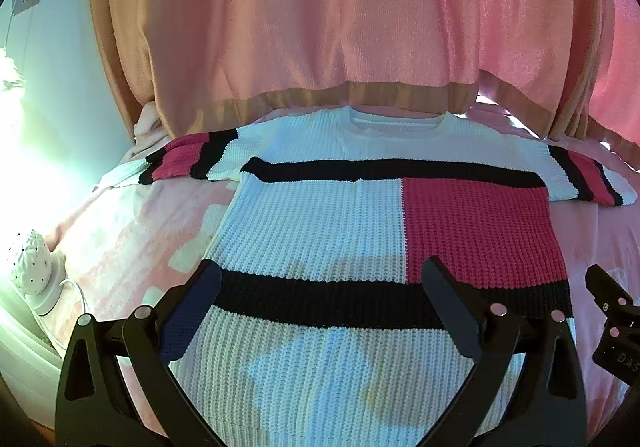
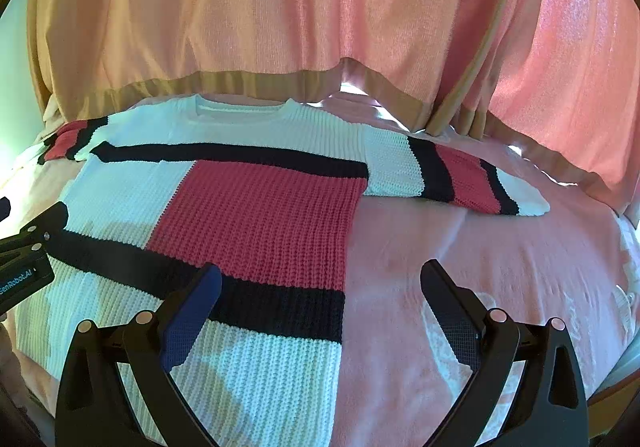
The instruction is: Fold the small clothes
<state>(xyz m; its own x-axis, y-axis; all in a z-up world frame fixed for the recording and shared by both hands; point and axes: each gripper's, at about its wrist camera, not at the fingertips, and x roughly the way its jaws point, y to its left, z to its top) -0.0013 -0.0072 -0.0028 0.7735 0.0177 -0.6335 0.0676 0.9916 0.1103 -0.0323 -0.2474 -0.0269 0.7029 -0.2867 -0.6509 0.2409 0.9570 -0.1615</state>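
Observation:
A knit sweater (image 1: 320, 223) in white, black and red blocks lies flat and spread on a pink bed (image 1: 132, 231), neck at the far side, both sleeves out sideways. It also shows in the right wrist view (image 2: 248, 215). My left gripper (image 1: 322, 283) is open and empty, above the sweater's lower black stripe near the hem. My right gripper (image 2: 320, 287) is open and empty, over the sweater's right lower edge, its right finger (image 2: 452, 307) above the bare bed (image 2: 460, 247). The right gripper also shows at the edge of the left wrist view (image 1: 612, 307).
Pink and tan curtains (image 1: 340, 27) hang down to the far edge of the bed behind the neckline. A white dotted lamp-like object (image 1: 32, 263) with a cable sits at the bed's left side. The right sleeve (image 2: 460, 179) lies on the bed.

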